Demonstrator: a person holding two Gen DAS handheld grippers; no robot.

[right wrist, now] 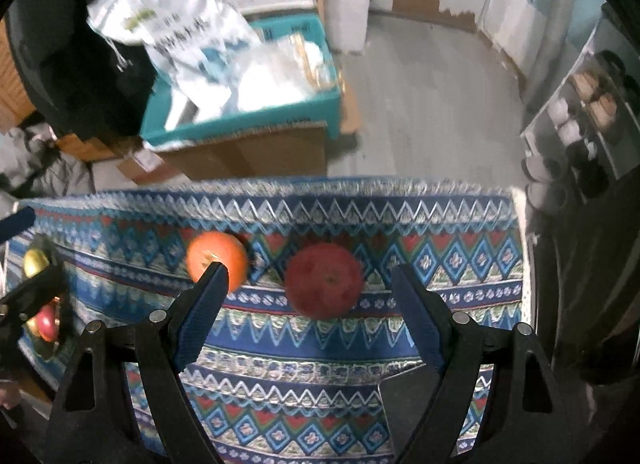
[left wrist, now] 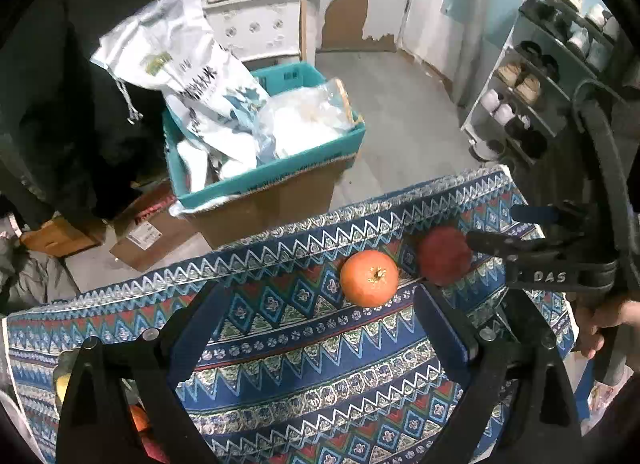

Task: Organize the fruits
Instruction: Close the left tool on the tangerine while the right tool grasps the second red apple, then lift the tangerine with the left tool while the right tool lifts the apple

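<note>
Fruits lie on the patterned cloth [left wrist: 304,352]: an orange [left wrist: 369,278] and a dark red apple [left wrist: 444,256], close beside each other near the far edge. Both grippers are spread wide and hold nothing. The left gripper [left wrist: 320,328] hovers in front of the orange. The right gripper [right wrist: 308,304] points at the apple, which sits between its fingers [right wrist: 200,320] but ahead of them. Behind the table stands a teal crate [left wrist: 276,172] with bags.
</note>
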